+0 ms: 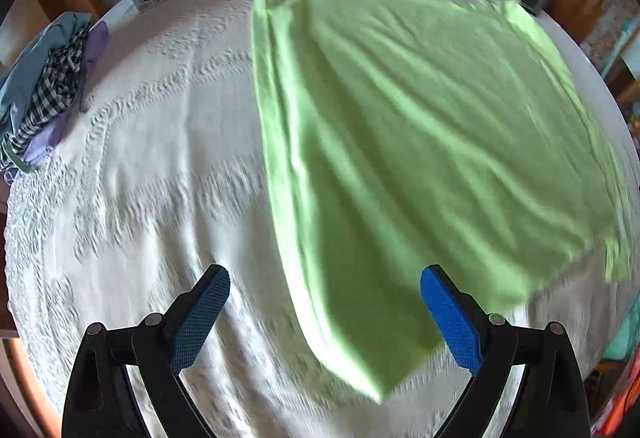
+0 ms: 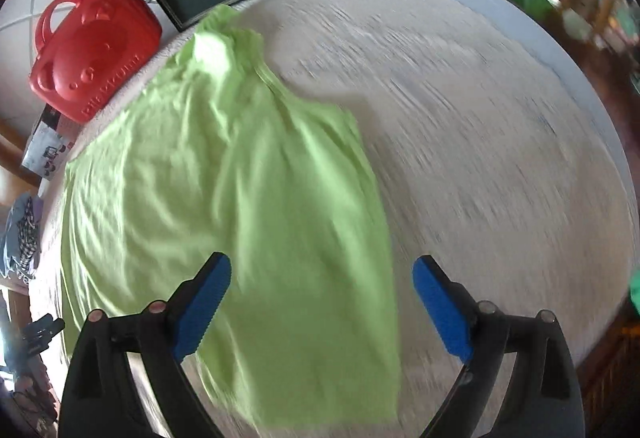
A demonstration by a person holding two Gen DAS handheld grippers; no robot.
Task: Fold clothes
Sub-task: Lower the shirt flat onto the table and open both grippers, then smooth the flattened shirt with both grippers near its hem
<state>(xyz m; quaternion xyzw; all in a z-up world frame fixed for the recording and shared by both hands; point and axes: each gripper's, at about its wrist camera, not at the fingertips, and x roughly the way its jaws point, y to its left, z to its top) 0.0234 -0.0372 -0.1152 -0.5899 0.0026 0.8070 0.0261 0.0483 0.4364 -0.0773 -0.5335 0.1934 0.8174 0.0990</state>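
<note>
Shirt (image 1: 420,141) lies spread and wrinkled on the bench (image 1: 168,141), no clean fold yet | left tongs (image 1: 325,318) wide, empty | right tongs (image 2: 322,308) wide, empty | I judge folding barely begun; pile (image 1: 44,85) waits at the edge.

Soft matt green cloth garment (image 1: 420,141) lies on a rough, embossed white bench cover (image 1: 160,177); the red case (image 2: 92,49) looks like glossy moulded plastic.

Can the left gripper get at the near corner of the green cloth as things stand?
Probably yes. The left gripper is open, and the green cloth's near corner lies flat on the white cover between its fingers, with nothing over it.
</note>
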